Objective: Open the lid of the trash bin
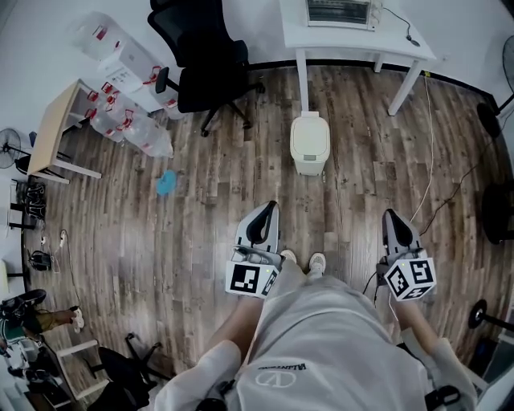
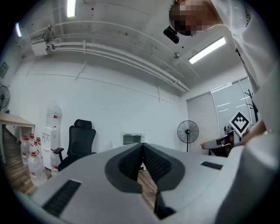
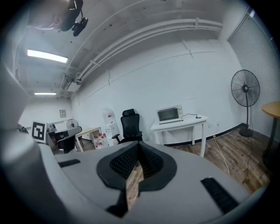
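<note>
At far left in the head view, a small wooden table (image 1: 55,128) is standing beside a cluster of clear water bottles (image 1: 128,120), with a black office chair (image 1: 201,60) parked just beyond them. A small blue object (image 1: 165,183) is lying on the plank floor (image 1: 201,233).

A person in a white top is standing over the floor, holding the left gripper (image 1: 265,217) low in front of the body. In the left gripper view the left gripper (image 2: 142,153) is showing its ribbed pads pressed together at the tips, with nothing caught between them and only floor showing through the slit below.

The cream trash bin (image 1: 309,143) is sitting ahead of the person, lid down, just in front of a leg of the white table (image 1: 353,38). A toaster oven (image 1: 337,12) is resting on that table. The bin is standing well apart from both tools, nearer the left one's line than the right's.

The right gripper (image 1: 395,223) is pointing forward at the person's other side. In the right gripper view the right gripper (image 3: 138,151) is likewise closed at the tips and carrying nothing. A thin cable (image 1: 430,152) is trailing across the boards beyond it.
</note>
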Tool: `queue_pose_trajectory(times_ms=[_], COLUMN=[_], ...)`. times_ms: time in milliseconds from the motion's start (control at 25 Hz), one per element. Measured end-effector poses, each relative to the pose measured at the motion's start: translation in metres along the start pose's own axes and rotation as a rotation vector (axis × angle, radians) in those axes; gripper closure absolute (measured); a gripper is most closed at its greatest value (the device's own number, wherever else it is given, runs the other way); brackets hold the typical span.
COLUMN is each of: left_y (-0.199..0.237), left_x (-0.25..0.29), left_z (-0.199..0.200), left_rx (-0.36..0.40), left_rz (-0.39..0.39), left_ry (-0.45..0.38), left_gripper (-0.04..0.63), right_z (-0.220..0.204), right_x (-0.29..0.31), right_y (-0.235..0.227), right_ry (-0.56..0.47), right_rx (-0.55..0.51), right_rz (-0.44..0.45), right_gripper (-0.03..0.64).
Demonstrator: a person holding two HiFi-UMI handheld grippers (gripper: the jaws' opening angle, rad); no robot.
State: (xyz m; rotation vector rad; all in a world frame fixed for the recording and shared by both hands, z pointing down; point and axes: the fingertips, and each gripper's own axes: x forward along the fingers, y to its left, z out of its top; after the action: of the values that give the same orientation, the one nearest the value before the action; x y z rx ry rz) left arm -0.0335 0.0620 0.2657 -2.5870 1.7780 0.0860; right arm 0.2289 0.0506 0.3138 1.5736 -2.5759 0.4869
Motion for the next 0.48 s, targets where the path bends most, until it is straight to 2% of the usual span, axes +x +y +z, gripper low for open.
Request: queue_pose_trajectory(times_ms=[160,480], left_y=[0.011,0.041], left_x=[0.011,0.05], left_z=[-0.006,-0.02], left_rx=[-0.008,-0.023], left_rz=[0.014,-0.017], left_ry=[0.012,0.032], left_gripper=[0.594,0.594], right_z=[-0.005,-0.009], right_x=[0.019,0.067], right_y=[-0.002,0.001], right_ry=[0.026,0.061], right_rx=[0.005,0.007], right_rz=[0.011,0.017], right_gripper=[0.601,0.6])
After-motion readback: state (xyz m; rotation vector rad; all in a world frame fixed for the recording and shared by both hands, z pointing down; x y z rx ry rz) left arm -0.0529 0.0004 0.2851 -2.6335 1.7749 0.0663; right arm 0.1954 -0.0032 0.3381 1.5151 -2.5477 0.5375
